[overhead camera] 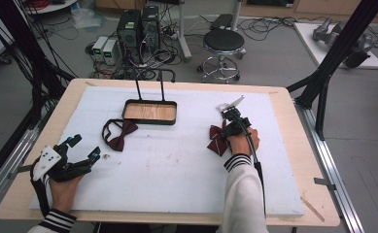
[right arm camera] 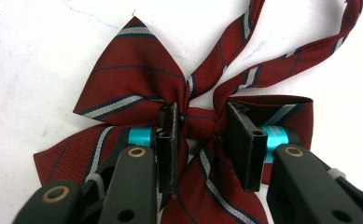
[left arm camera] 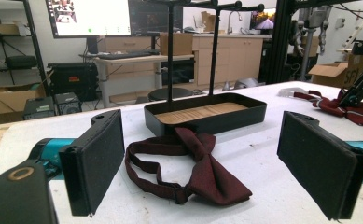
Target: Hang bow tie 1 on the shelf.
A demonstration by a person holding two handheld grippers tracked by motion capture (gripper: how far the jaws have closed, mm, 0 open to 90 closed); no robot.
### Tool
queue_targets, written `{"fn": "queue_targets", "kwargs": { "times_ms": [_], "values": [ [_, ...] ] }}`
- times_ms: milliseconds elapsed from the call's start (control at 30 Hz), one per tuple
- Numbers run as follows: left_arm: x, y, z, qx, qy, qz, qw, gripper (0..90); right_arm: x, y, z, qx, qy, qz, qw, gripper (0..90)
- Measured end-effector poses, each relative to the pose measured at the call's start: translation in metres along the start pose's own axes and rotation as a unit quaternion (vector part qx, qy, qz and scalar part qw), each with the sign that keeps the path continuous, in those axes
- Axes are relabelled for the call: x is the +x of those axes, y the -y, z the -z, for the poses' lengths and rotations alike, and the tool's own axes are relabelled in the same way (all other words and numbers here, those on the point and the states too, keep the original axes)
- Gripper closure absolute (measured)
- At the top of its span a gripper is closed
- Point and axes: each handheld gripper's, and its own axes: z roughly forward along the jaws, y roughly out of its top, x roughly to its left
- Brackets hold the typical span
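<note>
R gripper (overhead camera: 229, 127), high view: sits on the striped bow (overhead camera: 217, 140) at the table's right side, jaws down on the fabric, person's hand behind it, cable trailing back along the sleeve. L gripper (overhead camera: 82, 149) rests near the front-left corner of the white mat (overhead camera: 186, 165), jaws spread wide, nothing between them. Plain bow (overhead camera: 119, 134) lies left of centre, just in front of the tray (overhead camera: 150, 111); it is well apart from the striped bow. Tray has a wood floor and a black stand (overhead camera: 150, 82) rising from its far side.

L gripper view: both pads (left arm camera: 97, 158) stand far apart, holding nothing. Plain bow (left arm camera: 193, 165) lies flat on the mat between and beyond them, band looped to the left, no contact with either pad. Tray (left arm camera: 207, 114) is directly behind the bow, approx. touching its far tip. Striped bow (left arm camera: 342, 109) shows far right with the other gripper on it.

R gripper view: R gripper (right arm camera: 202, 135) has its jaws pinched in on the striped bow's (right arm camera: 128, 84) centre knot, one pad (right arm camera: 170, 140) each side, fabric bunched between them. Jaws are clamped as tight as the knot allows. Bow lies flat on the mat, wings spread left and right, band ends running off to the upper right.
</note>
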Motion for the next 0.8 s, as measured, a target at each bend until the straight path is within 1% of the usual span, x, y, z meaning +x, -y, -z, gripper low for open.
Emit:
{"fn": "queue_targets", "kwargs": {
  "times_ms": [33,100,167,200,233,267,300,333,367,433,533,600,633,700,800],
  "values": [
    [0.000,0.000,0.000,0.000,0.000,0.000,1.0000,15.1,0.000,0.000,0.000,-0.002,0.000,0.004,1.0000,66.6],
    [0.000,0.000,0.000,0.000,0.000,0.000,1.0000,15.2,0.000,0.000,0.001,-0.001,0.001,0.004,1.0000,66.7],
    [0.000,0.000,0.000,0.000,0.000,-0.001,1.0000,15.2,0.002,0.000,0.003,-0.009,0.005,0.014,0.9998,66.8],
    [0.000,0.000,0.000,0.000,0.000,-0.001,1.0000,15.1,0.002,-0.001,0.004,-0.015,0.006,0.016,0.9997,66.8],
    [0.000,0.000,0.000,0.000,0.000,-0.001,1.0000,15.1,0.002,-0.001,0.004,-0.015,0.006,0.016,0.9997,66.8],
    [0.000,0.000,0.000,-0.001,0.000,-0.001,1.0000,15.2,0.001,-0.001,0.008,-0.028,0.005,0.019,0.9994,66.8],
    [0.000,0.000,0.000,-0.001,0.000,-0.002,1.0000,15.2,0.001,-0.001,0.008,-0.028,0.005,0.019,0.9994,66.8],
    [0.000,0.000,0.000,-0.001,0.000,-0.002,1.0000,15.1,0.002,0.000,0.013,-0.042,0.005,0.020,0.9989,66.8],
    [0.000,0.000,0.000,-0.001,0.000,-0.002,1.0000,15.1,0.002,0.000,0.013,-0.042,0.005,0.020,0.9989,66.8],
    [-0.001,0.000,0.000,-0.001,0.000,-0.001,1.0000,15.1,0.002,0.000,0.019,-0.060,0.007,0.026,0.9978,66.9],
    [0.000,0.000,0.000,-0.001,0.000,-0.002,1.0000,15.1,0.003,0.001,0.029,-0.090,0.012,0.030,0.9954,66.9],
    [0.000,0.000,0.000,-0.001,0.000,-0.003,1.0000,15.1,0.003,0.001,0.036,-0.111,0.015,0.039,0.9929,66.9],
    [0.000,0.000,0.000,-0.001,0.000,-0.003,1.0000,15.1,0.003,0.001,0.040,-0.127,0.020,0.046,0.9907,66.9],
    [0.000,0.000,0.000,-0.001,-0.001,-0.003,1.0000,15.1,0.004,0.002,0.046,-0.152,0.027,0.051,0.9867,66.9],
    [-0.001,0.000,0.000,-0.001,0.000,-0.003,1.0000,15.1,0.006,0.002,0.053,-0.177,0.035,0.056,0.9819,66.9]
  ]
}}
